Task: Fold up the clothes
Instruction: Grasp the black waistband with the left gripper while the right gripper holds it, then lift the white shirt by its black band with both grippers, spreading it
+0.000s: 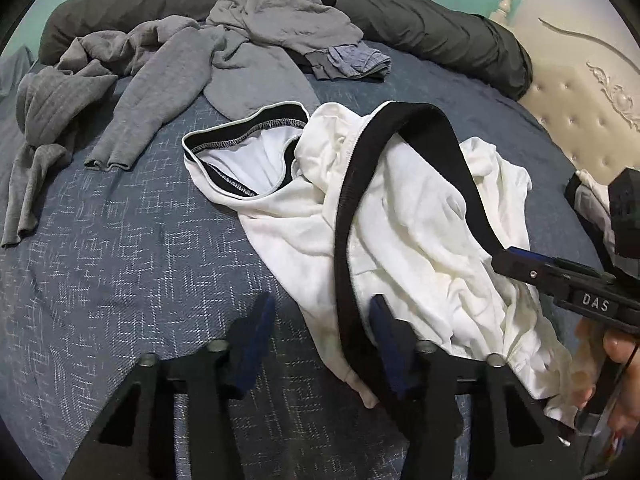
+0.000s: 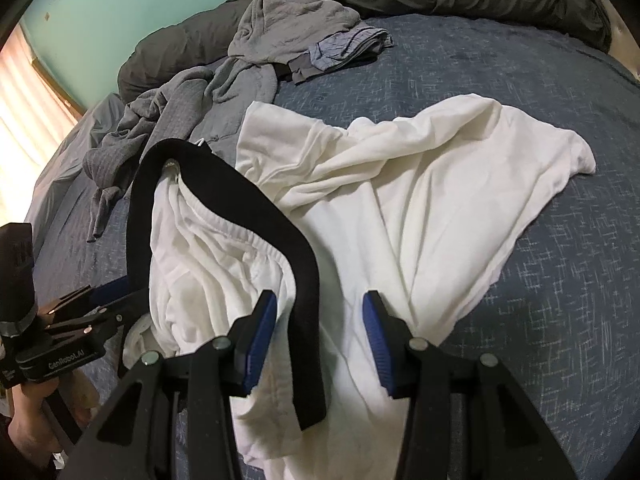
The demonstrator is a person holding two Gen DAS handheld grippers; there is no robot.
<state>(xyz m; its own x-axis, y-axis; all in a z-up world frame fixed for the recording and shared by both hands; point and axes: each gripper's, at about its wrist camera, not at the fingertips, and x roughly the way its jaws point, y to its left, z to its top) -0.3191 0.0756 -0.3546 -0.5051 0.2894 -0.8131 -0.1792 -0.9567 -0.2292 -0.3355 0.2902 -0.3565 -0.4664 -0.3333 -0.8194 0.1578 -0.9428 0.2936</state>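
Note:
A crumpled white garment (image 1: 416, 216) with a black band (image 1: 346, 216) lies on the blue patterned bedspread (image 1: 120, 240). My left gripper (image 1: 322, 306) hovers low over its near edge. The band runs between the blue pads (image 1: 256, 336) without being pressed, and bedspread shows on the left side. My right gripper (image 2: 320, 296) straddles the other stretch of the band (image 2: 308, 280), with white cloth (image 2: 420, 184) showing on both sides of it. Each gripper appears in the other's view: the right gripper (image 1: 504, 260) at the band's end, the left gripper (image 2: 128, 300) by its bend.
Grey clothes (image 1: 152, 80) and a small blue folded piece (image 1: 356, 60) lie heaped toward the back of the bed. A dark rolled duvet (image 1: 440, 28) runs along the far edge. A cream tufted headboard (image 1: 580, 104) stands at the right.

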